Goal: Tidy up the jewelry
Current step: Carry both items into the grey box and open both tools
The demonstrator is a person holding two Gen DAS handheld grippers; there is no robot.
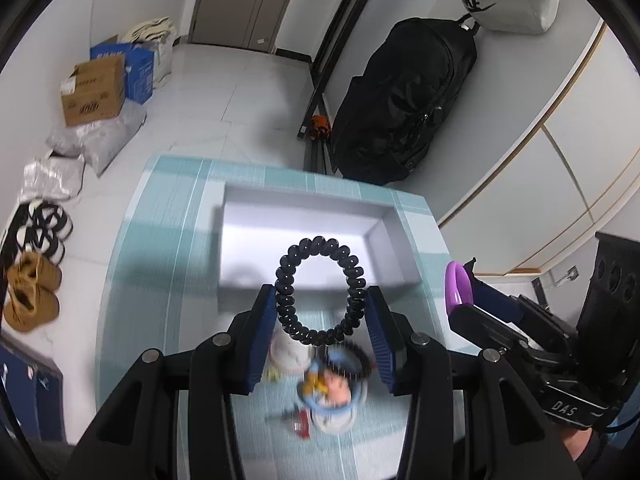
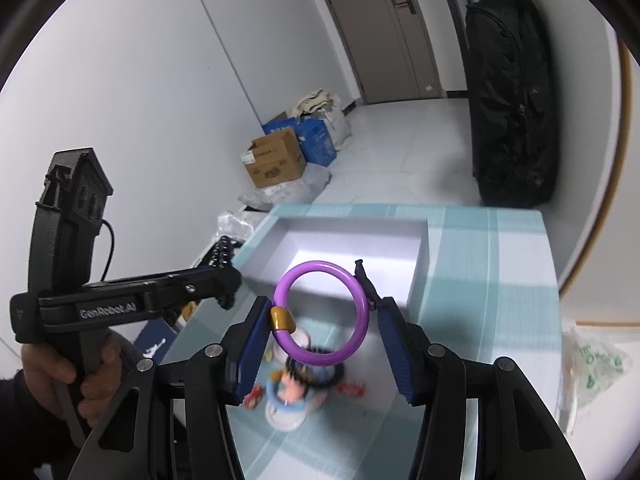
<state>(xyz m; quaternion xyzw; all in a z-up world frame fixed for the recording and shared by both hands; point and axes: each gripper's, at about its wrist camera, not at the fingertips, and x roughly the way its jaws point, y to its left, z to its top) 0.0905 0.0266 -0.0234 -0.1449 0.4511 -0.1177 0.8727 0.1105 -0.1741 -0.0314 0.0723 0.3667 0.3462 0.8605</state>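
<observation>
Black beads: glossy round beads strung in a bracelet [image 1: 320,290], pinched across its width by the left tool [image 1: 320,304], fingers closed onto it, above the near edge of the box [image 1: 394,236].
Purple ring: smooth bangle [image 2: 320,314] with a gold clasp, clamped the same way in the right tool [image 2: 320,320], just short of the box.
Box: white, shallow, rectangular, empty as seen; likely the destination, so both pieces are carried upright, ready to drop.
Table: [image 1: 168,240] pale blue checked cloth; blurred trinkets [image 1: 328,392] lie near.
</observation>
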